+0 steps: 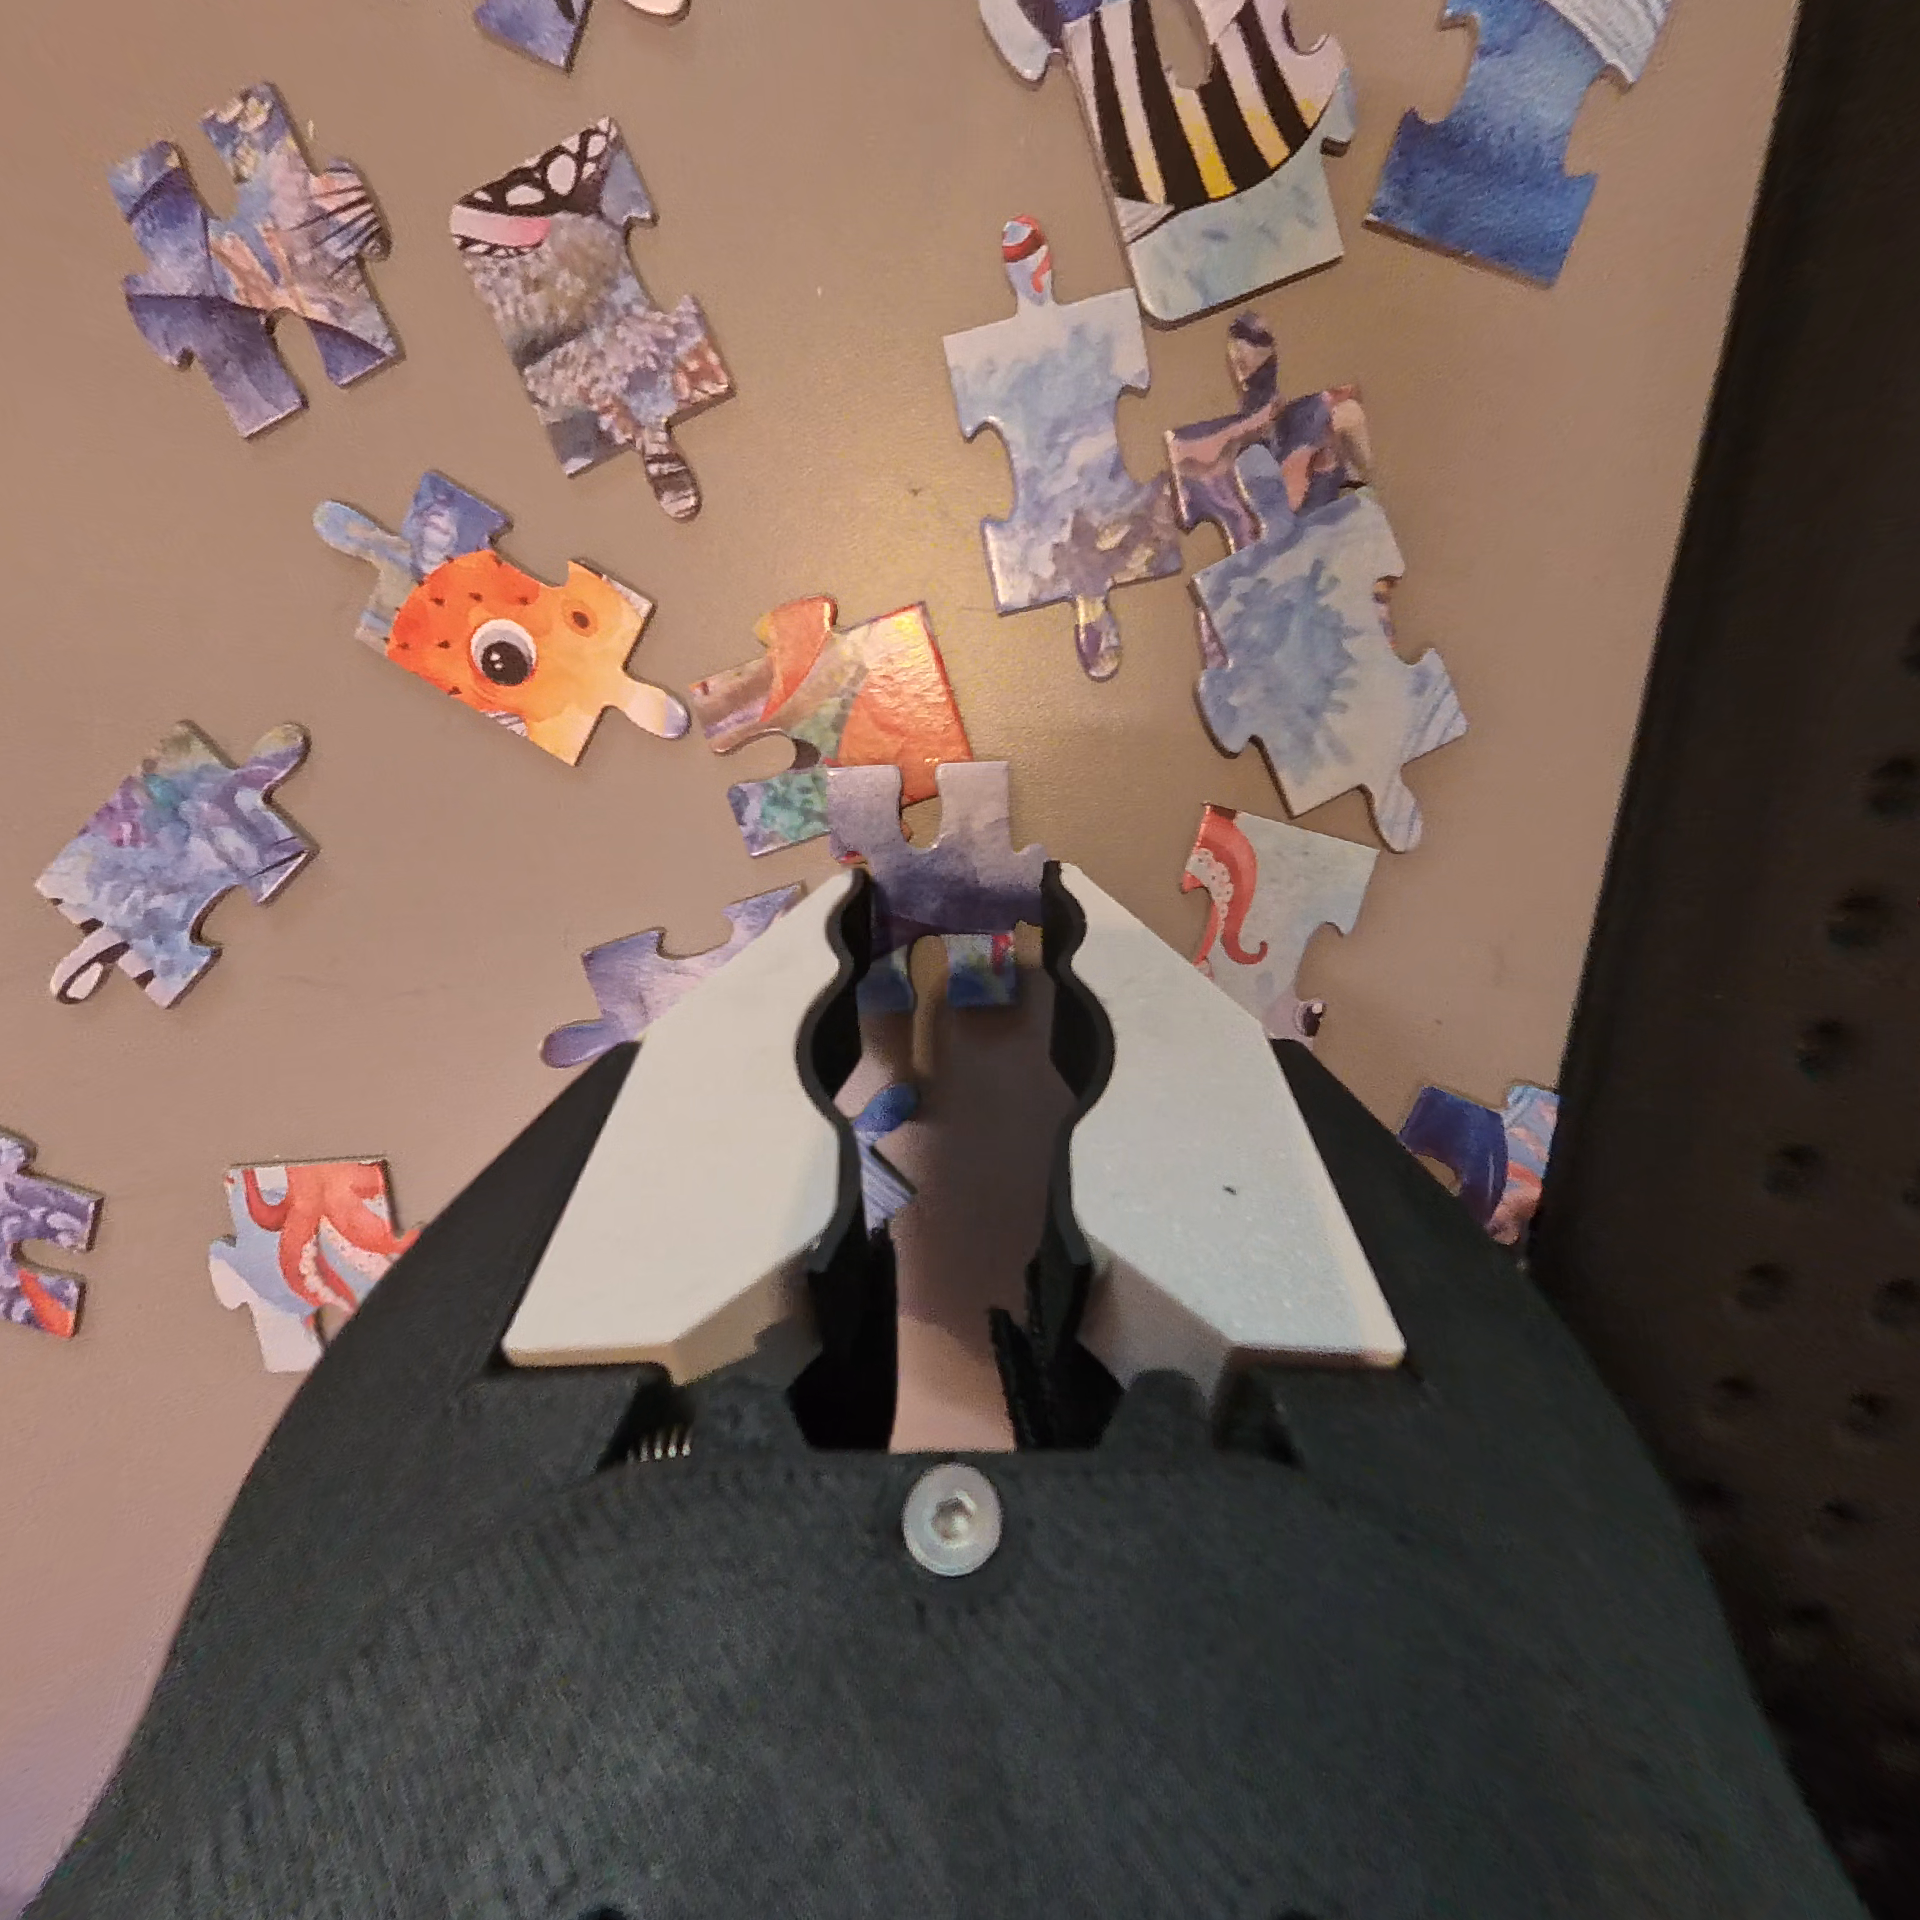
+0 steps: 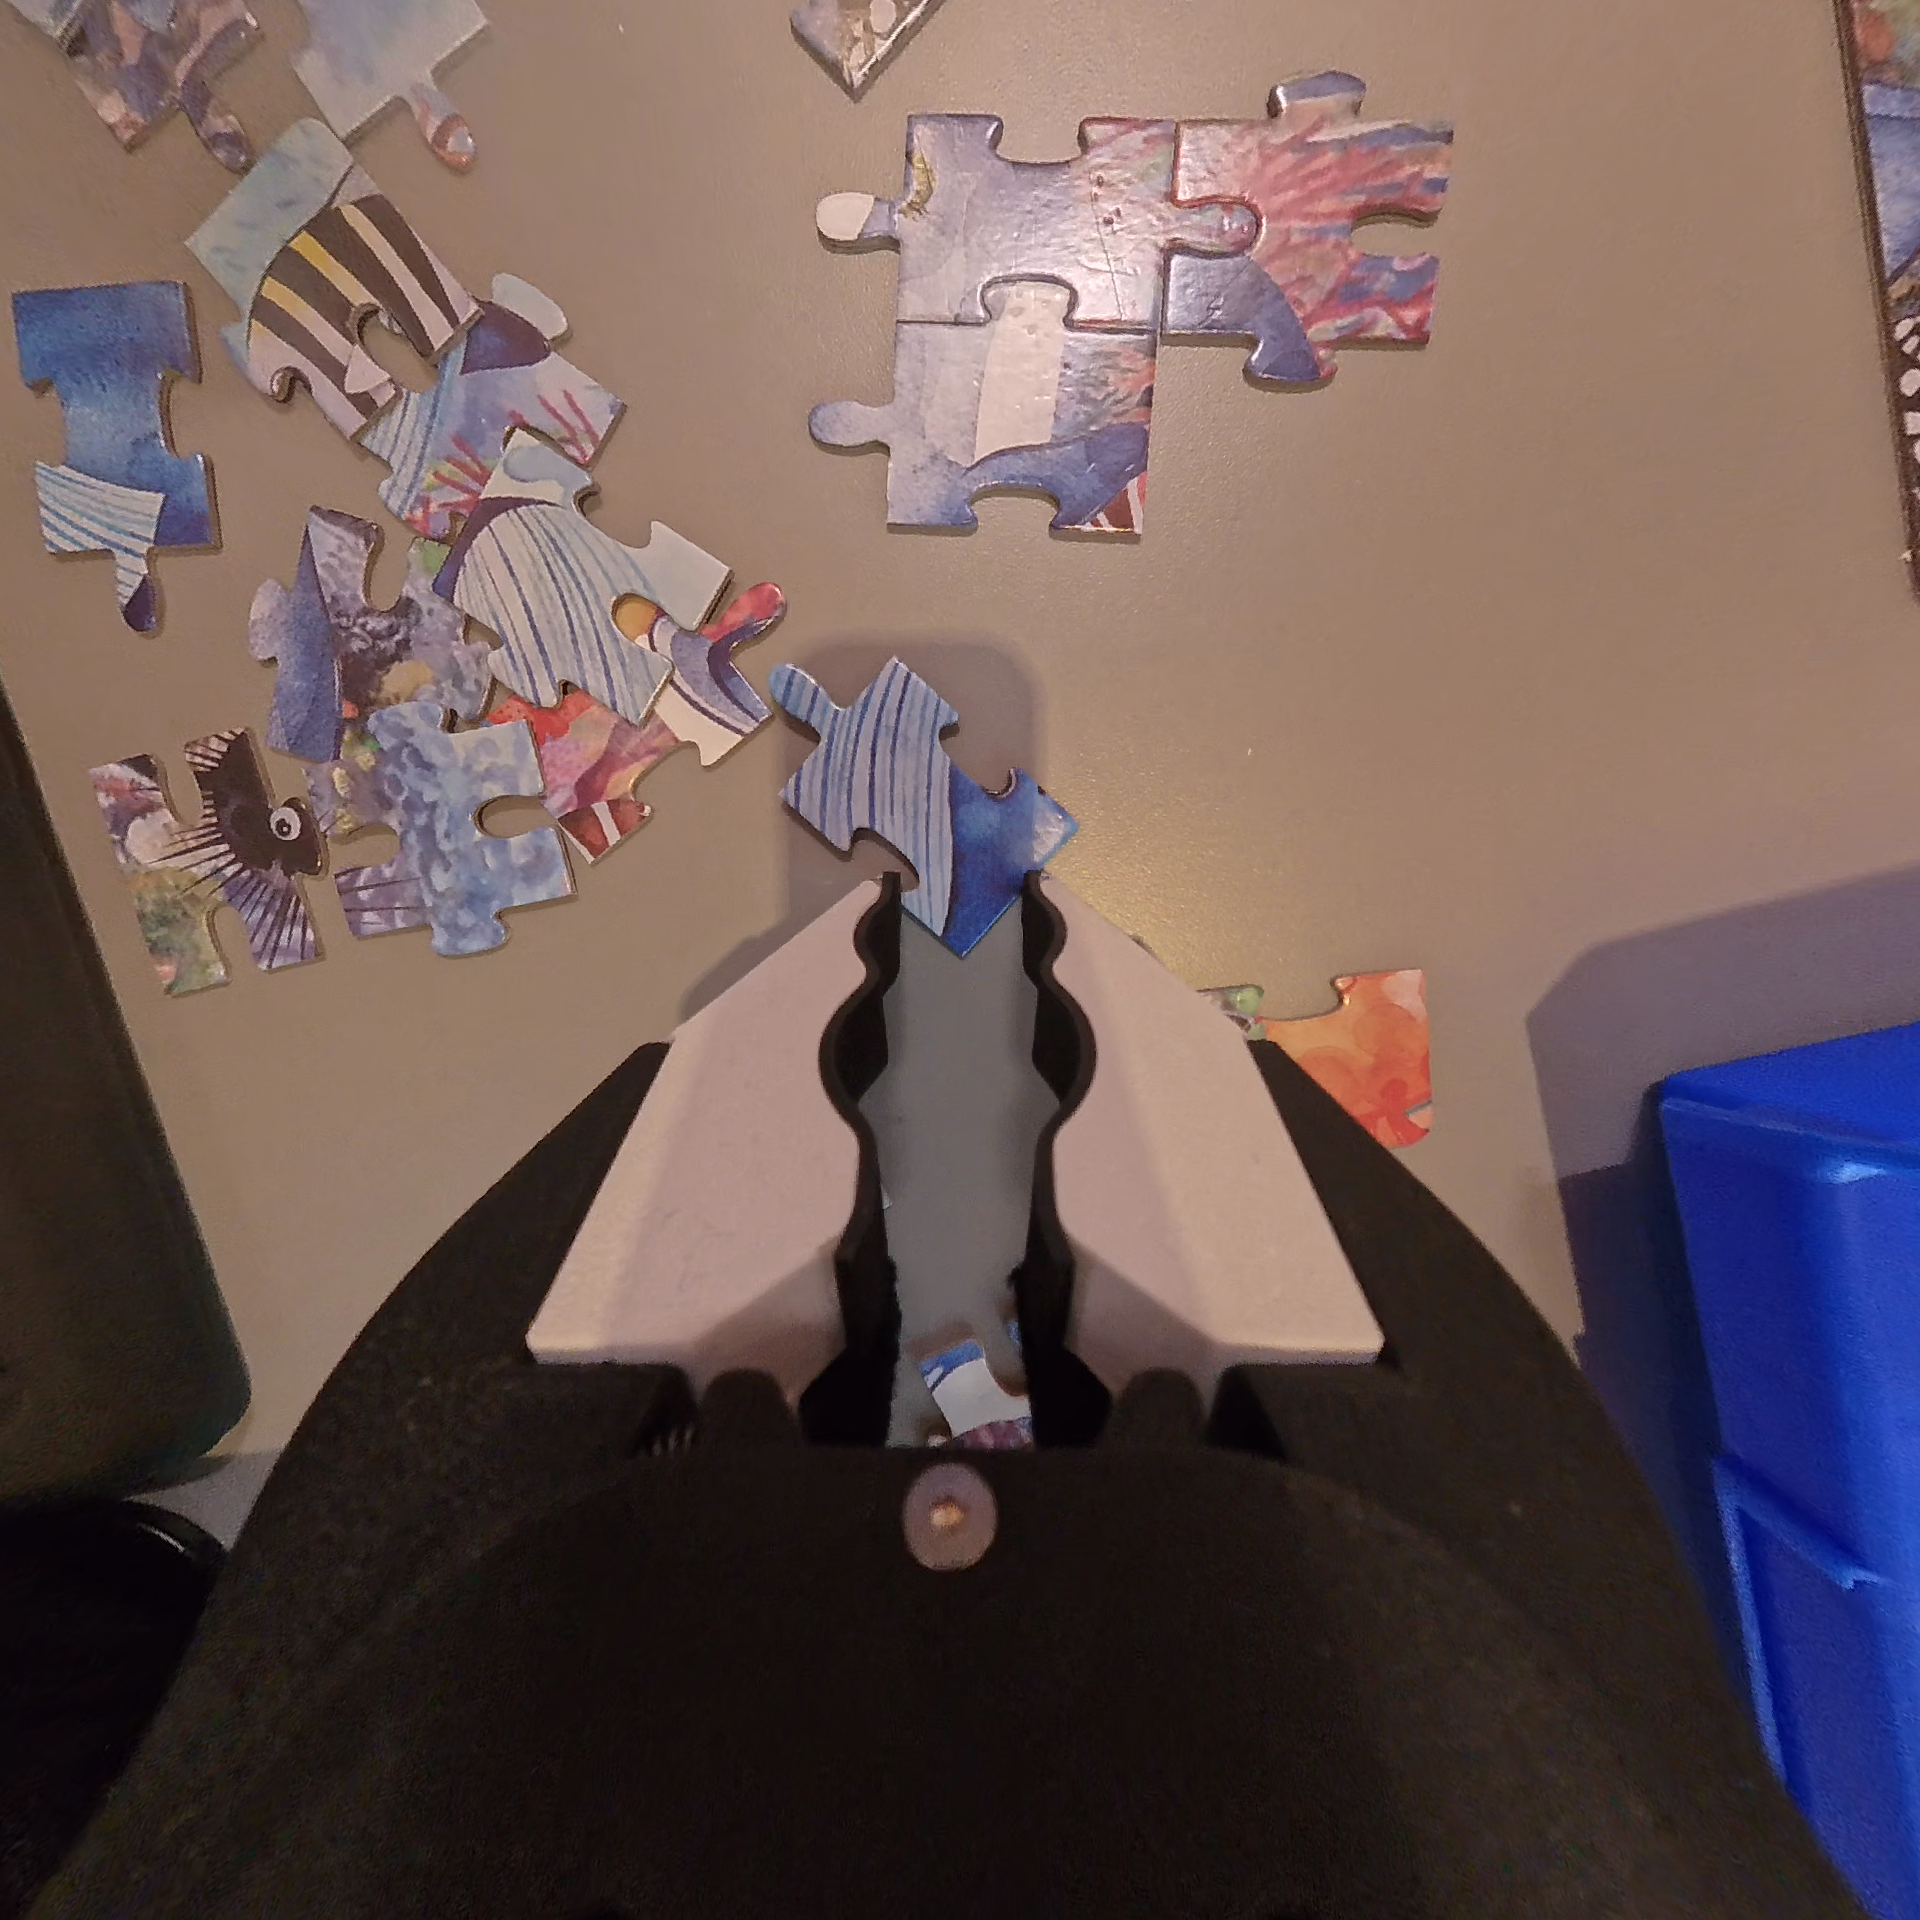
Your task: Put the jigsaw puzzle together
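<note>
**Two grippers, each clamped on one puzzle piece**

Two pieces are held above the tan table (image 1: 831,312). The left gripper (image 1: 951,883) has its jaws closed on a purple-blue piece (image 1: 925,852), just over an orange piece (image 1: 873,686) at the frame centre. Loose cardboard pieces lie all around, and a dark perforated panel (image 1: 1766,831) closes the right edge.

The right gripper (image 2: 961,883) pinches the corner of a blue striped piece (image 2: 914,790). Bare table lies ahead of it, up to three joined pieces (image 2: 1122,312) in the upper right. A glossy blue bin (image 2: 1808,1351) stands at the lower right, and a crowded heap of pieces (image 2: 468,623) fills the left.
</note>
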{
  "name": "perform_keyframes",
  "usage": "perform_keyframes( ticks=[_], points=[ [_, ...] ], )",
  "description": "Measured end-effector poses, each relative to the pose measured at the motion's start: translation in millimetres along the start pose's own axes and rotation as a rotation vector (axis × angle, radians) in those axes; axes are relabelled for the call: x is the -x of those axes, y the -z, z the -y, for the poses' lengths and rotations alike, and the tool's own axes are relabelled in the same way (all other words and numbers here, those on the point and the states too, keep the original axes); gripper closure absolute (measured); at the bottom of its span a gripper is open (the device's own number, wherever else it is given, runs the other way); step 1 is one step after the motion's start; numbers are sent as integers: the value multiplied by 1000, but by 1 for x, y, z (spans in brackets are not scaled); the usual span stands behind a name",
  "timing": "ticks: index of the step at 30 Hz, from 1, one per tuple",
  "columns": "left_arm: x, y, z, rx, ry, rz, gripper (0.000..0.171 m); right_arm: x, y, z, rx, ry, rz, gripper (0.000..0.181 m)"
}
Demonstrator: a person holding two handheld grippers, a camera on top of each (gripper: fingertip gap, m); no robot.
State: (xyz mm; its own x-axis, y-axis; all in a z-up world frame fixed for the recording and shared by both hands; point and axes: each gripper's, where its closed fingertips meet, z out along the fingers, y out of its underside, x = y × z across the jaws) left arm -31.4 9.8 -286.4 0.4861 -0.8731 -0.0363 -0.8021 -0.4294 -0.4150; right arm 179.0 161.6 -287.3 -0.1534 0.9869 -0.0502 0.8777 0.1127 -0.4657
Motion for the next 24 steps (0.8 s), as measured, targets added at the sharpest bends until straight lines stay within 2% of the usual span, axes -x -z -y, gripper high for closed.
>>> perform_keyframes(
  ticks=[6,7,9,11,24],
  points=[
    [-1,2,-1,-32,-18,46,141,0,0,0,0,2,-1,160],
    [0,3,0,-37,-29,64,142,0,0,0,1,3,-2,160],
    [4,7,2,-55,-61,121,157,0,0,0,1,3,-1,160],
    [2,10,5,-72,-93,140,162,1,0,0,0,3,2,160],
    [-2,5,10,-88,-162,201,171,0,3,0,-3,5,-5,160]
  ],
)
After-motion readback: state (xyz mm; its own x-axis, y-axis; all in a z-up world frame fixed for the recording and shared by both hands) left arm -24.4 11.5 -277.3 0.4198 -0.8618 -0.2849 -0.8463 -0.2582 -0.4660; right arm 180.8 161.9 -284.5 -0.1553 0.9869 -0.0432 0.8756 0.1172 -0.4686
